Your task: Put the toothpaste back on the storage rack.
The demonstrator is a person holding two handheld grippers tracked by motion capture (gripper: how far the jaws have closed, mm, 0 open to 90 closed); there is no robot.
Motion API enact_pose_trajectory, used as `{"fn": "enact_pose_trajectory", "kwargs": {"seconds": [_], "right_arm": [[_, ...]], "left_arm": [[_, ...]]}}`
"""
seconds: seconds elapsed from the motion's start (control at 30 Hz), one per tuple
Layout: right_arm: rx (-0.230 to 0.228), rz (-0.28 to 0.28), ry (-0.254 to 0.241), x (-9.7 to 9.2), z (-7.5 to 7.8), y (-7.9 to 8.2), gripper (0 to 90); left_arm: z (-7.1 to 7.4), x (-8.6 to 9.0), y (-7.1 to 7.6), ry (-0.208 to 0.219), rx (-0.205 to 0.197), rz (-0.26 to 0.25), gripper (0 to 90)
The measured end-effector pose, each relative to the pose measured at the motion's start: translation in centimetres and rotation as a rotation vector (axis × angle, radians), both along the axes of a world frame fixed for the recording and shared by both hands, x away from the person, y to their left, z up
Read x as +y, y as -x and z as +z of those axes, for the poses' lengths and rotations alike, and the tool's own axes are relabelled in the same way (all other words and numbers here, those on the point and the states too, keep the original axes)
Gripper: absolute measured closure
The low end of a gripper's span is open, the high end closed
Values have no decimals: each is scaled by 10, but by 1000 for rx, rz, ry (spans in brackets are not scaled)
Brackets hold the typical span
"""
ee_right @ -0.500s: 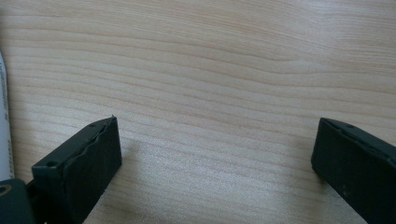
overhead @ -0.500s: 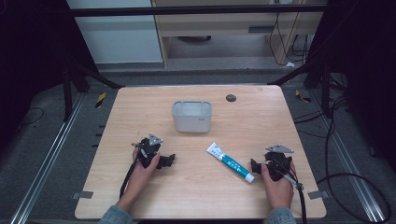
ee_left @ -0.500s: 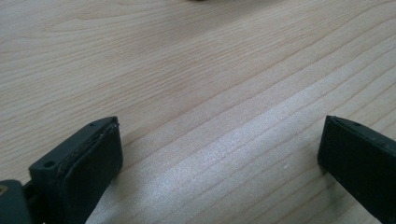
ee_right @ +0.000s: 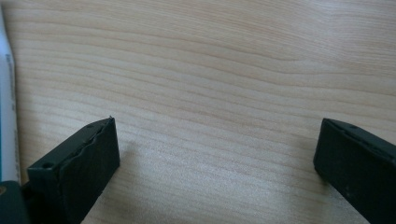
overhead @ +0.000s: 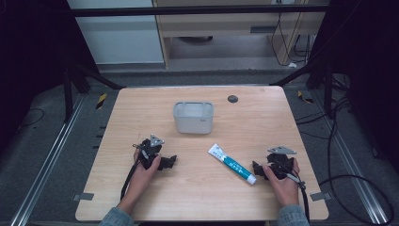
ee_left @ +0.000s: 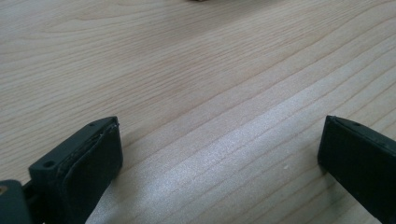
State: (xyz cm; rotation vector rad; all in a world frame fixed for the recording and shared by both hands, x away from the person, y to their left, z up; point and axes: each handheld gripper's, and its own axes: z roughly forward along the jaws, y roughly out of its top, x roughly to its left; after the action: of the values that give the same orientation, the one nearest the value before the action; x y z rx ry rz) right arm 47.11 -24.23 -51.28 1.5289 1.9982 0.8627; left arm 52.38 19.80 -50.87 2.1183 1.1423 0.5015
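A white and teal toothpaste tube (overhead: 232,164) lies slantwise on the wooden table (overhead: 141,108), right of centre. Its white edge shows at the left border of the right gripper view (ee_right: 6,93). Behind it, near the table's middle, stands a grey rectangular bin (overhead: 193,117). My left gripper (overhead: 168,162) rests on the table at the front left, held by a hand, jaws wide apart over bare wood (ee_left: 219,154). My right gripper (overhead: 258,168) rests at the front right, just right of the tube's cap end. Its jaws stand wide apart over bare wood (ee_right: 217,154).
A small dark round hole (overhead: 232,99) sits in the tabletop at the back right. Cables trail from both grippers toward the front edge. Black frame legs and floor cables flank the table.
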Motion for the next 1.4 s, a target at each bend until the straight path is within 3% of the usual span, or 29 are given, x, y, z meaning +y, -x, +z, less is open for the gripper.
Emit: {"fn": "enact_pose_trajectory", "kwargs": {"seconds": [0.07, 0.1, 0.13, 0.17, 0.23, 0.3, 0.4, 0.43, 0.67, 0.7, 0.87, 1.0, 1.4], "right_arm": [[1, 13, -3, -1, 0, 0, 7], [17, 26, -14, -4, 4, 1, 96], [17, 26, -14, -4, 4, 1, 96], [8, 38, -31, -5, 7, 3, 141], [-28, 40, -28, -5, 16, 8, 121], [-63, 68, 2, -1, 32, 15, 148], [-74, 89, 14, 3, 43, 19, 158], [-75, 119, 24, 9, 56, 21, 167], [-48, 201, 46, 33, 79, 22, 239], [-40, 243, 68, 45, 85, 21, 245], [-33, 298, 109, 65, 92, 16, 270], [7, 343, 159, 87, 96, 4, 321], [97, 410, 203, 115, 92, -21, 465]], "left_arm": [[0, 0, 0, 0, 0, 0, 0], [0, 0, 0, 0, 0, 0, 0], [0, 0, 0, 0, 0, 0, 0], [0, 0, 0, 0, 0, 0, 0], [0, 0, 0, 0, 0, 0, 0], [0, 0, 0, 0, 0, 0, 0], [0, 0, 0, 0, 0, 0, 0], [0, 0, 0, 0, 0, 0, 0], [0, 0, 0, 2, 0, 1, 0], [0, 0, 0, 3, 0, 1, 0], [0, 0, 0, 2, 0, 1, 0], [0, 0, 0, 1, 0, 0, 0], [0, 0, 0, 1, 0, -2, 0]]}}
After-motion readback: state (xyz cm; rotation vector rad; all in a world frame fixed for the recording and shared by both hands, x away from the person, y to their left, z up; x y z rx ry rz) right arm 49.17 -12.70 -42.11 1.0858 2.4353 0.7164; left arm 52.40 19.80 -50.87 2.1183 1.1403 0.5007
